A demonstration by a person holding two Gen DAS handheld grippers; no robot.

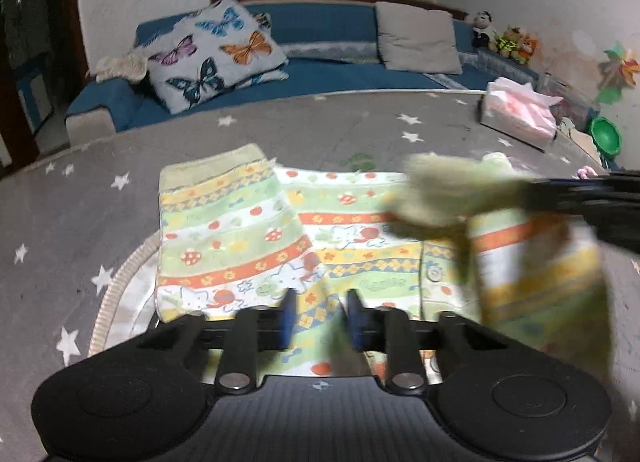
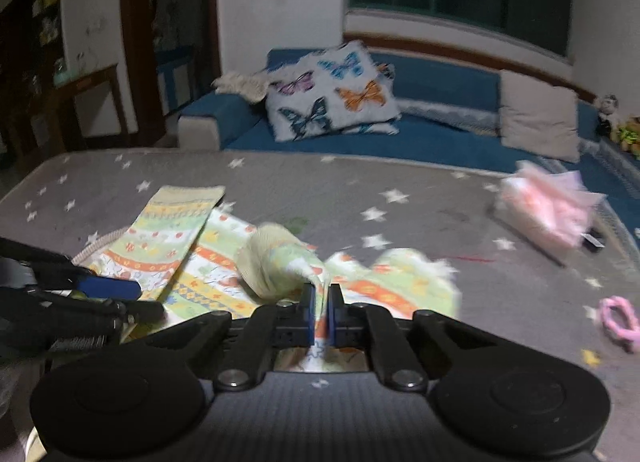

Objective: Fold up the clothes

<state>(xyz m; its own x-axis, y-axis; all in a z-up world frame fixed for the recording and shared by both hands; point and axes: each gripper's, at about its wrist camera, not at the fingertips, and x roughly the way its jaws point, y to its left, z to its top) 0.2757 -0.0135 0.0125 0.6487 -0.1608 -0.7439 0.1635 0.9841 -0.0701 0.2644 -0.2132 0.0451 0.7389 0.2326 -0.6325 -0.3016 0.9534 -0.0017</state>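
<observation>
Star-print grey cover [image 2: 400,190] fronts blue sofa [image 2: 440,142]; right gripper [image 2: 320,302] jaws pinch garment [image 2: 280,258], left gripper [image 1: 320,314] jaws parted.

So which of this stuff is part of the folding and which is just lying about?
Job:
patterned baby garment
its cuffed sleeve, pinched in the right gripper
left gripper, over the garment

Lying about:
tissue pack
pink ring
butterfly pillow
green toy

No legible text; lettering on garment [image 1: 280,238] too blurred.
</observation>
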